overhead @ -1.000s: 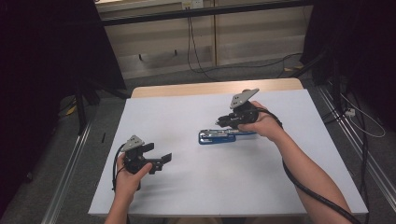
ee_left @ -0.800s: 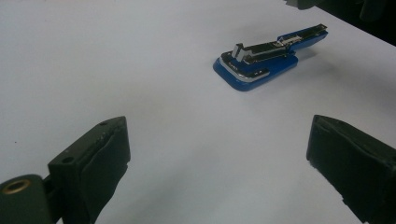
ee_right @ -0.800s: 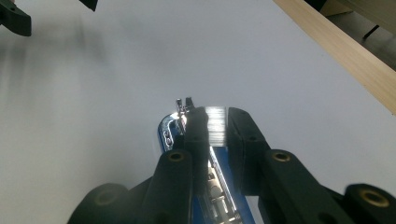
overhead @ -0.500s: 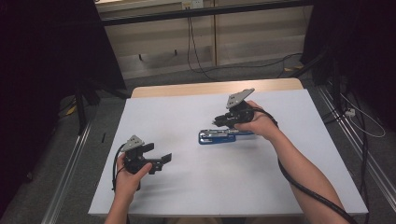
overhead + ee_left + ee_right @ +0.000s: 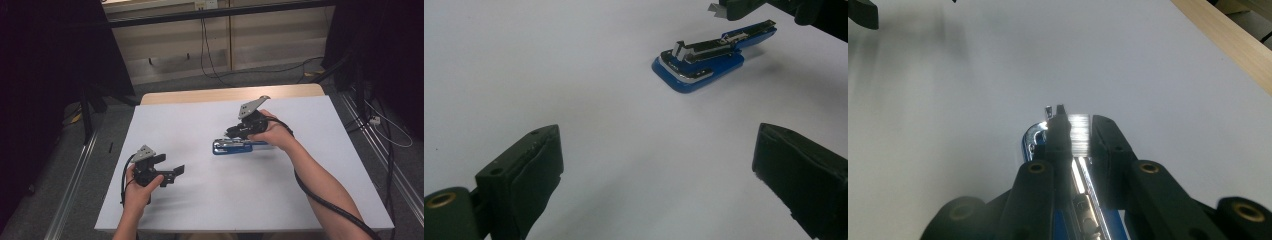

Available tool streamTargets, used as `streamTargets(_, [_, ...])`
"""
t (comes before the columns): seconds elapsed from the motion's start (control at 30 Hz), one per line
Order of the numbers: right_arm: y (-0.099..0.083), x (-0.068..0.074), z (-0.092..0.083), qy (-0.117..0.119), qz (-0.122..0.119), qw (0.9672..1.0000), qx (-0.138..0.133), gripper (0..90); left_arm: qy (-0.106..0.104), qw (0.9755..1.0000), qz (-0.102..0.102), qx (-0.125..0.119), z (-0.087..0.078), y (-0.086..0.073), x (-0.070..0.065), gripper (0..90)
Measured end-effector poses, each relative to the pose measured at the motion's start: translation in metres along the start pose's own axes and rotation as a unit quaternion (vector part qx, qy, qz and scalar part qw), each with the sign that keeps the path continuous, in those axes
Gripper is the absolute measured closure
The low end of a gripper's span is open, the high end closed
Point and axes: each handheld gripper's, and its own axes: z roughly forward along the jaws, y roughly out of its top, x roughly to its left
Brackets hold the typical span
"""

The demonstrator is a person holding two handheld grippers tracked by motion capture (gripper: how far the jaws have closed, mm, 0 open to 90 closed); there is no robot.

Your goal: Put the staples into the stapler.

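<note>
A blue stapler [image 5: 232,146] with a chrome top lies near the middle of the white table [image 5: 300,200]. Its upper arm is lifted a little off the base [image 5: 699,62]. My right gripper [image 5: 235,132] comes at it from the right and is shut on that upper arm, with the jaws hugging the metal channel [image 5: 1080,175] on both sides. The right gripper [image 5: 1075,125] reaches almost to the stapler's chrome nose. My left gripper [image 5: 170,165] rests low over the table at the front left, open with nothing between its pads [image 5: 656,165], and points toward the stapler.
A wooden strip [image 5: 200,95] edges the back of the table. Metal rails run along the floor on both sides, and cables [image 5: 390,130] lie at the right. A black cable trails along the right forearm.
The right gripper has edged slightly left along the stapler. The left gripper and the stapler's base have stayed where they were.
</note>
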Motion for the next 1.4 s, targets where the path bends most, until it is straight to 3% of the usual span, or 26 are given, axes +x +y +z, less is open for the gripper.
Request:
streamTargets(0.53, [0.002, -0.001, 0.010, 0.012, -0.014, 0.9998, 0.008, 79.4, -0.003, 1.0000, -0.001, -0.002, 0.000, 0.000, 0.000, 6.2])
streamTargets(1.4, [0.001, -0.006, 0.018, 0.017, -0.014, 0.9997, 0.012, 79.4, -0.003, 1.0000, -0.002, 0.004, 0.000, -0.001, 0.000, 6.2])
